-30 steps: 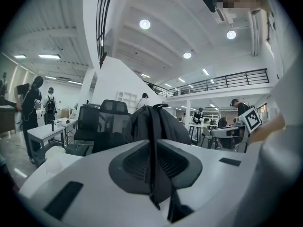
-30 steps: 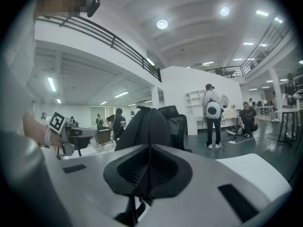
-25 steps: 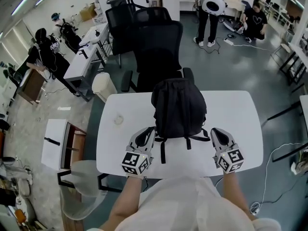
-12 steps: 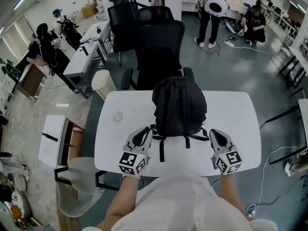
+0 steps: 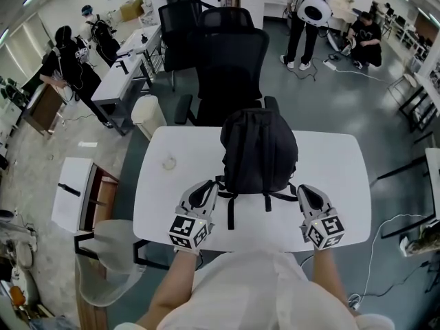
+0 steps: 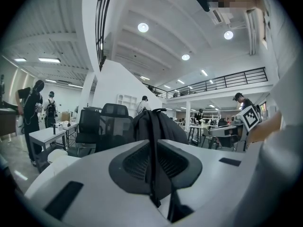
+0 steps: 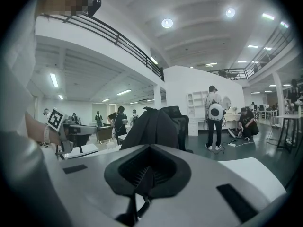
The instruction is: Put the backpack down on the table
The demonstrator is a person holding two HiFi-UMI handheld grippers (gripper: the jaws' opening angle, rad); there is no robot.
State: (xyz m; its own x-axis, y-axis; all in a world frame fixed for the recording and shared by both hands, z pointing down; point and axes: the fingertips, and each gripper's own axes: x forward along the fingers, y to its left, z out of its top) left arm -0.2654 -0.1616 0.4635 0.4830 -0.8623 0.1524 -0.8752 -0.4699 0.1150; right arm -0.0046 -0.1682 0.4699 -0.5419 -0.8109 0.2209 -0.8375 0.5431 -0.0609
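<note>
A black fabric backpack (image 5: 259, 150) is seen on the white rounded-corner table (image 5: 330, 167), midway across its width and toward the far edge. In the two gripper views it is shown upright, with a carry loop at its top. Its base appears to rest on the table top, though the contact itself is not clearly shown. Loose black webbing straps (image 5: 230, 215) are spread on the table at its near side.

The left gripper (image 5: 204, 192) is held low over the near left part of the table, just beside the backpack's near left corner. In the left gripper view its jaws are seen clenched on a black shoulder strap (image 6: 154, 150), which runs from between them up to the backpack (image 6: 173, 129). The right gripper (image 5: 307, 192) is held likewise at the near right corner. Its jaws are clenched on a second black strap (image 7: 144, 181) that leads toward the backpack (image 7: 151, 124). Both grippers are pointed toward the far side, with the backpack between them.

A black mesh-backed office chair (image 5: 230, 67) is placed just beyond the far edge of the table, behind the backpack. A small pale round object (image 5: 169, 162) lies on the left part of the table, well apart from the backpack; what it is cannot be told. A white waste bin (image 5: 150, 115) stands on the floor beyond the table's far left corner.
</note>
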